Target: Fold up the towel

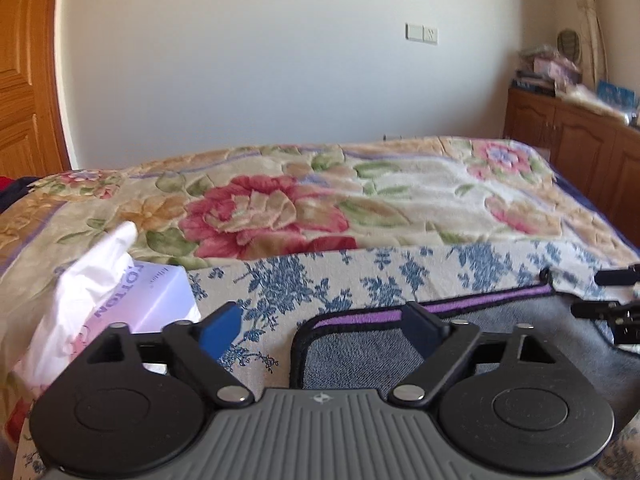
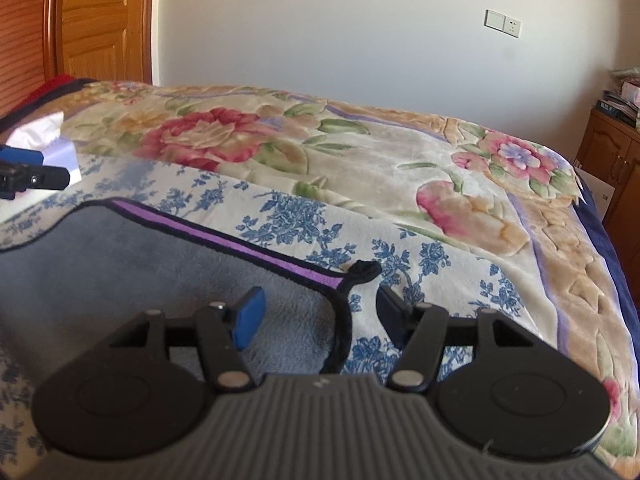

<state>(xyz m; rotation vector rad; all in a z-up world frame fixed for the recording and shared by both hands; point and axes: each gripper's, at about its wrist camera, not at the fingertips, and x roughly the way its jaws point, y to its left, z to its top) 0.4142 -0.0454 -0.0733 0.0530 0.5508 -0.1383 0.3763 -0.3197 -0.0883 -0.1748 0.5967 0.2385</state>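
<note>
A grey-blue towel (image 1: 372, 350) with a purple stripe and black trim lies flat on the blue-flowered sheet (image 1: 304, 280) of the bed. It also shows in the right wrist view (image 2: 132, 264), with a black hanging loop (image 2: 362, 270) at its far right corner. My left gripper (image 1: 320, 320) is open, its jaws standing either side of the towel's left far corner. My right gripper (image 2: 320, 312) is open over the towel's right edge, near the loop. The right gripper's tips show at the right edge of the left wrist view (image 1: 608, 300).
A white and lilac tissue box (image 1: 120, 300) sits on the bed left of the towel. A floral blanket (image 2: 360, 160) covers the far half of the bed. A wooden cabinet (image 1: 580, 140) stands at the right, a wooden door (image 2: 100, 20) at the left.
</note>
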